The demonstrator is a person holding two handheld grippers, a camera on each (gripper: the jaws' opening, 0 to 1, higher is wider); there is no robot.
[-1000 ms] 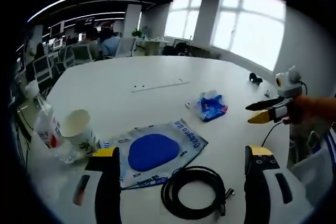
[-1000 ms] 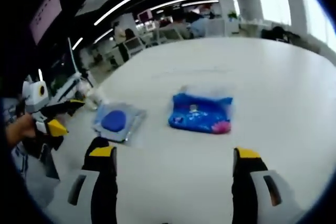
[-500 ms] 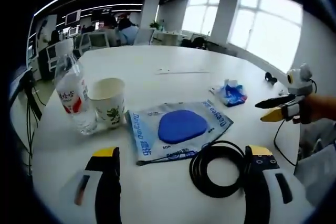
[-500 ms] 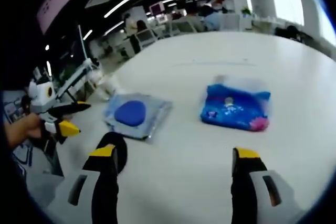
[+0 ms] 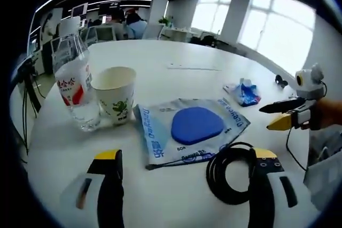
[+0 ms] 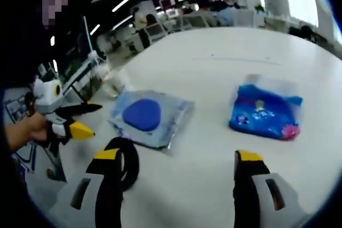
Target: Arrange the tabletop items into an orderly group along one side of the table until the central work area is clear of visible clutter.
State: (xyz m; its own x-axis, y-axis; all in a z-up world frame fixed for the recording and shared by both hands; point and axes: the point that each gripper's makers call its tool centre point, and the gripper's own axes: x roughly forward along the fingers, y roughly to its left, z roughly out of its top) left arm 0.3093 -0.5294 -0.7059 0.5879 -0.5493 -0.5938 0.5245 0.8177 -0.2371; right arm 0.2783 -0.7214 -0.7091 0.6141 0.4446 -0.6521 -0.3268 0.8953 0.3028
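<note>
Left hand-held gripper (image 5: 184,172): jaws spread wide, holding nothing, poised over the white bench (image 5: 176,52). Between its jaws and just ahead, a flat pouch (image 5: 189,132) with a blue oval showing through; touching the pouch's near corner and lying against the right jaw, a coiled black cable (image 5: 232,174). Ahead and to the left, a paper cup (image 5: 115,94) upright, just beside a clear bottle (image 5: 72,89) with a red-and-white label, the bottle the farther left. Farther ahead to the right, a small blue packet (image 5: 243,92), well apart from the pouch. At the right edge, the right hand-held gripper (image 5: 280,116), yellow-tipped, gripped by a hand. Right hand-held gripper (image 6: 179,166): jaws likewise wide and empty. By its left jaw, the cable (image 6: 128,161); ahead of that, the pouch (image 6: 149,116); ahead to the right, the packet (image 6: 267,113). At the left, the left hand-held gripper (image 6: 72,124), jaws apart, held in a hand.
</note>
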